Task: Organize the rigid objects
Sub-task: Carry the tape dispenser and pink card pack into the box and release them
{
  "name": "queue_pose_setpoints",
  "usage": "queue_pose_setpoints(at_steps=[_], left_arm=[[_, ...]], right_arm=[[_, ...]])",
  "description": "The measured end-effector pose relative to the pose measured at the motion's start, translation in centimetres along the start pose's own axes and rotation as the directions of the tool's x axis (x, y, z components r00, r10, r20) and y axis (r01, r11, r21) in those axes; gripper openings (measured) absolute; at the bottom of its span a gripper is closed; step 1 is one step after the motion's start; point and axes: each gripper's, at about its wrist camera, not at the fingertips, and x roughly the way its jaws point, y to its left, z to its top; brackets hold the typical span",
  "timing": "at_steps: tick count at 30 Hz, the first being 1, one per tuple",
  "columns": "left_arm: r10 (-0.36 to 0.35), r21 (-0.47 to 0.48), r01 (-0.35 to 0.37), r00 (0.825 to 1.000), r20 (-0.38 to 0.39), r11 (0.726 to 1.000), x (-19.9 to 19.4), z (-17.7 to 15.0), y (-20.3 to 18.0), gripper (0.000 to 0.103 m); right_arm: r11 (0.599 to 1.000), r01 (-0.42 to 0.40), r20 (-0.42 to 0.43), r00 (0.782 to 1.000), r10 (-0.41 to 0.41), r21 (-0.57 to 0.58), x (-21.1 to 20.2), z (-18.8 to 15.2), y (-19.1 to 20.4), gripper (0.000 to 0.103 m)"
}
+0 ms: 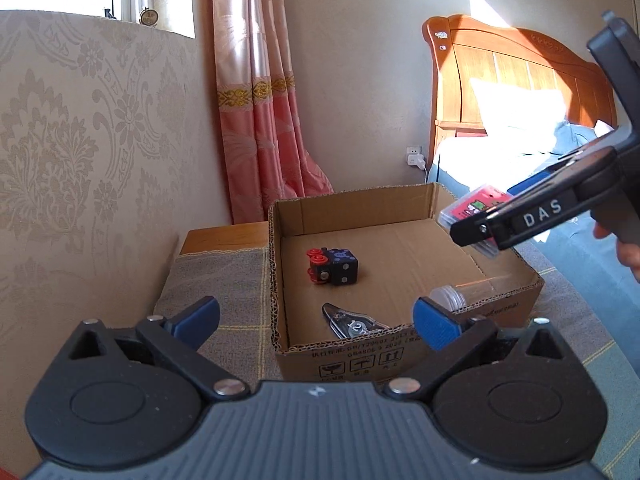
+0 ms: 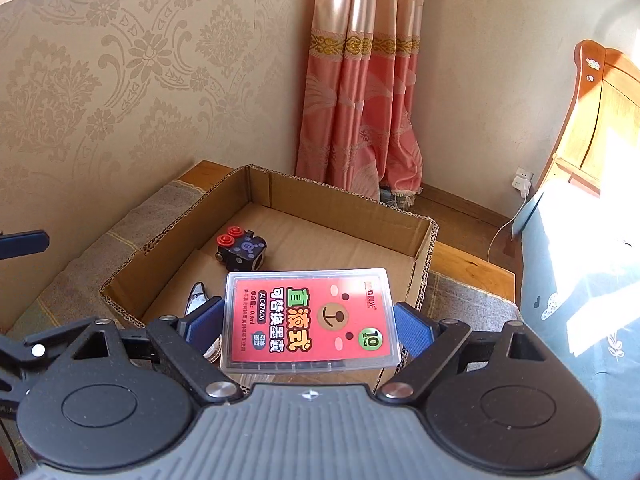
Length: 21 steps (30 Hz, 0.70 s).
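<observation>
An open cardboard box [image 1: 352, 204] [image 2: 340, 200] stands on a grey checked cloth. Inside lie a black toy cube with red knobs [image 1: 334, 266] [image 2: 240, 250], a clear clip-like tool [image 1: 352, 322] [image 2: 198, 296] and a clear round container [image 1: 448, 294]. My left gripper [image 1: 320, 318] hangs open before the box's near wall, with nothing between its blue pads. My right gripper [image 2: 310, 326] is shut on a clear plastic case with a red bear label [image 2: 308, 316]. In the left wrist view that case [image 1: 476, 206] hangs above the box's right side.
The grey cloth [image 1: 228, 280] covers a wooden stand next to a patterned wall panel [image 1: 80, 140]. A pink curtain [image 1: 260, 100] hangs behind. A bed with a wooden headboard [image 1: 520, 68] lies to the right, with a wall outlet and charger [image 2: 522, 182] near it.
</observation>
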Motion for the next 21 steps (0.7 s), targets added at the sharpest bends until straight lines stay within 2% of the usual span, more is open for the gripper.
queue_pose_setpoints(at_steps=[5,9,11,13,21], left_arm=[[-0.027,0.001,0.027,0.999,-0.021,1.000,-1.0,-1.1,0.2,0.102],[-0.029,-0.043,0.027,0.999,-0.046,0.999,-1.5,-1.8,0.8,0.102],[-0.037,-0.063,0.034,0.998,-0.051,0.997,-1.7,-2.1,1.1,0.102],[-0.038,-0.069,0.034,0.998,-0.059,0.997,-1.7,-2.5,1.3,0.102],[-0.014,-0.093,0.007,0.997,-0.078,0.996,-2.1,-3.2,2.4,0.102]], right_arm=[[1.000,0.009,-0.042,0.999,-0.008,0.029,3.7,2.2,-0.3,0.092],[0.998,0.038,-0.054,0.998,-0.036,0.041,5.9,3.6,-0.3,0.093],[0.998,0.044,-0.062,0.997,-0.040,0.051,6.7,3.9,-0.4,0.097],[0.997,0.059,-0.057,0.997,-0.056,0.059,6.8,3.8,-0.4,0.103],[0.995,0.076,-0.037,0.997,-0.074,0.061,3.2,2.7,0.6,0.103]])
